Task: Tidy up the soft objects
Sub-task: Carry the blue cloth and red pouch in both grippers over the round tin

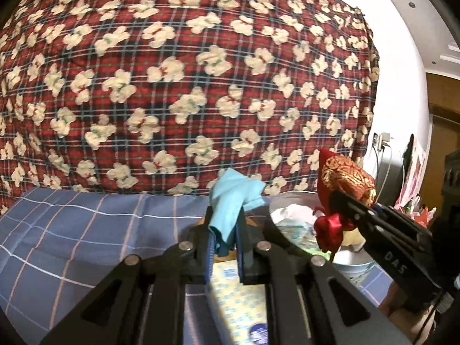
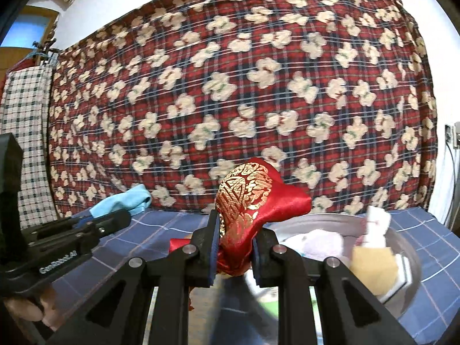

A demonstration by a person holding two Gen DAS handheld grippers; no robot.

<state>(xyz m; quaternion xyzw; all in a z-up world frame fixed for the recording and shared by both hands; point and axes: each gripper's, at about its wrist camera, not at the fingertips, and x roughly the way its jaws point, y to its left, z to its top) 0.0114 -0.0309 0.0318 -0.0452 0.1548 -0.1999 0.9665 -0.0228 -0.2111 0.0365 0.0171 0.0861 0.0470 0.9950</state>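
Left wrist view: left gripper (image 1: 225,230) is clamped on a crumpled light-blue cloth (image 1: 233,198). The cloth bunches up above the jaws and a short tail hangs between them. Below it lies a pale yellow patterned pack (image 1: 230,296), on the blue checked bedsheet (image 1: 72,230).

Right wrist view: right gripper (image 2: 234,247) is pinched on a red satin pouch with gold brocade (image 2: 247,198). The pouch's long axis runs up and to the right out of the jaws, bulging above them. A red ribbon end hangs under the jaws.

Key relation: the round metal basin (image 2: 402,247) sits directly ahead and to the right of the right gripper, just under the pouch. It already holds soft white and yellow items (image 2: 371,256). Seen from the left gripper, the basin (image 1: 283,198) lies off to the right, and the right gripper stands between.

Judgement: the right hand is nearer to the basin, so the pouch likely drops first. The left needs to swing rightward; clash risk between the two tools.

Red plaid quilt with cream bears (image 1: 187,72) fills the background.
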